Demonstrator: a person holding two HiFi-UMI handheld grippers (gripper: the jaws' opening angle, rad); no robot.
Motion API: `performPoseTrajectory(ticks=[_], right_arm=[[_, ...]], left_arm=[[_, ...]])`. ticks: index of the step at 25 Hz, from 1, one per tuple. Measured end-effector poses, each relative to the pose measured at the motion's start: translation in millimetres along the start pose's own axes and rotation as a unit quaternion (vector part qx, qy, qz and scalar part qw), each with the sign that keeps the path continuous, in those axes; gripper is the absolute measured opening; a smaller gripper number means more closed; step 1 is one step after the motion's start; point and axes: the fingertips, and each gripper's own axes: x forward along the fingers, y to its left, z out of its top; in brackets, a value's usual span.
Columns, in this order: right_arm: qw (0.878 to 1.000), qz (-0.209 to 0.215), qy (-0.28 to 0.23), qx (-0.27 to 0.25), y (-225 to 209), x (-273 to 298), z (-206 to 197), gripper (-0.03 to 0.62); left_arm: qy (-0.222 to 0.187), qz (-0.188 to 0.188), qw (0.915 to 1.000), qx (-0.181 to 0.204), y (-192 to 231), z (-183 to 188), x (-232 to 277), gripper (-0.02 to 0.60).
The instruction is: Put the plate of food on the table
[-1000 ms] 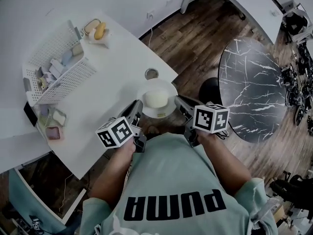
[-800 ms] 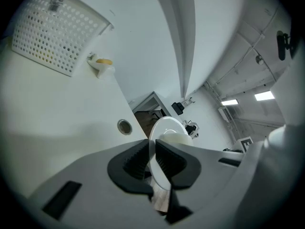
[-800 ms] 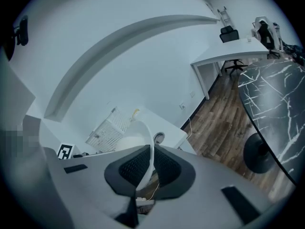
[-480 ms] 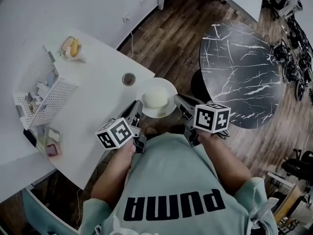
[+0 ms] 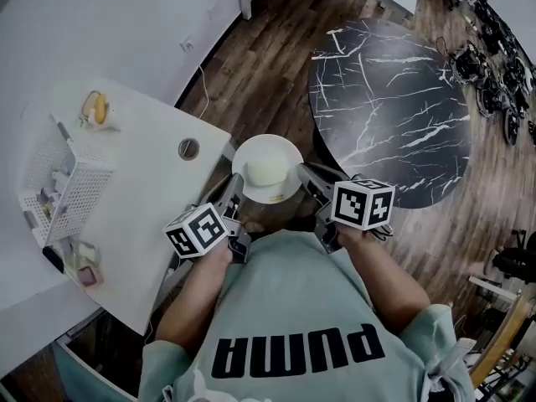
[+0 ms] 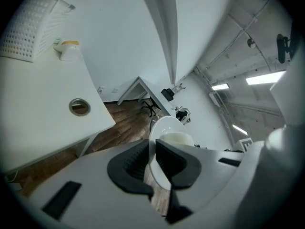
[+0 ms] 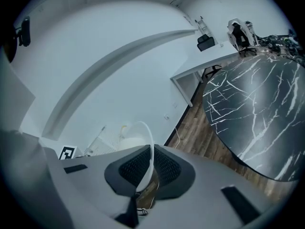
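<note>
A white plate [image 5: 249,149] carrying a pale round mound of food [image 5: 266,171] hangs in the air over the wooden floor, between the white table [image 5: 134,199] and the round black marble table [image 5: 389,99]. My left gripper [image 5: 234,186] is shut on the plate's left rim, and my right gripper [image 5: 303,175] is shut on its right rim. In the left gripper view the plate [image 6: 164,124] runs edge-on through the left gripper [image 6: 153,159], with the food [image 6: 177,139] beyond. In the right gripper view the plate's rim [image 7: 149,136] sits pinched in the right gripper [image 7: 151,168].
The white table holds a white mesh basket [image 5: 63,182] with small items, a cable hole [image 5: 188,148] and a yellow item on a stand [image 5: 98,110]. The marble table [image 7: 257,113] lies ahead on the right. Cables and gear [image 5: 494,65] clutter the floor at far right.
The plate, held by both grippers, has left the edge of the white table and now hangs over the floor. The view has swung towards the black marble table.
</note>
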Motion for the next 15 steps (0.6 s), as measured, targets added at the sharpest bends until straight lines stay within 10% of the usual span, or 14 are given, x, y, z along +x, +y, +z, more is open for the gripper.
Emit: performPoseTrajectory(ticks=[15], right_arm=[[0.997,-0.014,-0.048,0.057,-107.7,-92.3,28.0,0.032]], left_arm=[[0.053,-0.011,0.9974,0.049,-100.2,-55.2,84.4,0.046]])
